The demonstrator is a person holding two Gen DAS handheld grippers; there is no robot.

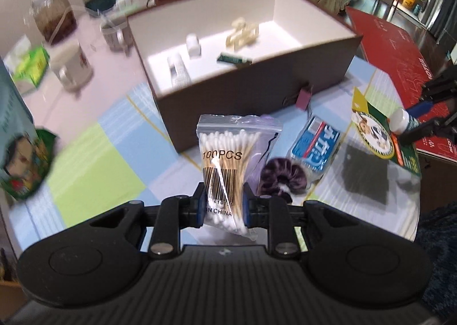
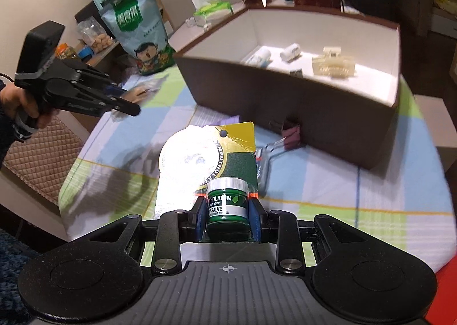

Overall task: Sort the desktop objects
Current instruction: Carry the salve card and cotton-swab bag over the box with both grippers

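Observation:
My left gripper (image 1: 223, 201) is shut on a clear bag of cotton swabs (image 1: 225, 165) marked 100PCS, held above the checked tablecloth. My right gripper (image 2: 228, 212) is shut on a green lip salve jar (image 2: 227, 203) fixed to its green and yellow card (image 2: 228, 147). In the left wrist view that jar (image 1: 401, 120) and the right gripper (image 1: 420, 120) show at the far right. The brown box (image 1: 257, 96) with a white inside lies ahead and holds a cream hair claw (image 1: 242, 33), white tubes (image 1: 178, 67) and a small green tube (image 1: 234, 59). A purple scrunchie (image 1: 281, 179) and a blue packet (image 1: 317, 147) lie on the cloth.
A binder clip (image 1: 304, 97) lies against the box front. Mugs (image 1: 71, 66), jars (image 1: 52, 20) and a tissue pack (image 1: 30, 63) stand at the back left. A tall snack pouch (image 2: 137, 30) stands left of the box. A red mat (image 1: 400, 47) lies to the right. A hand (image 2: 17, 105) holds the left gripper.

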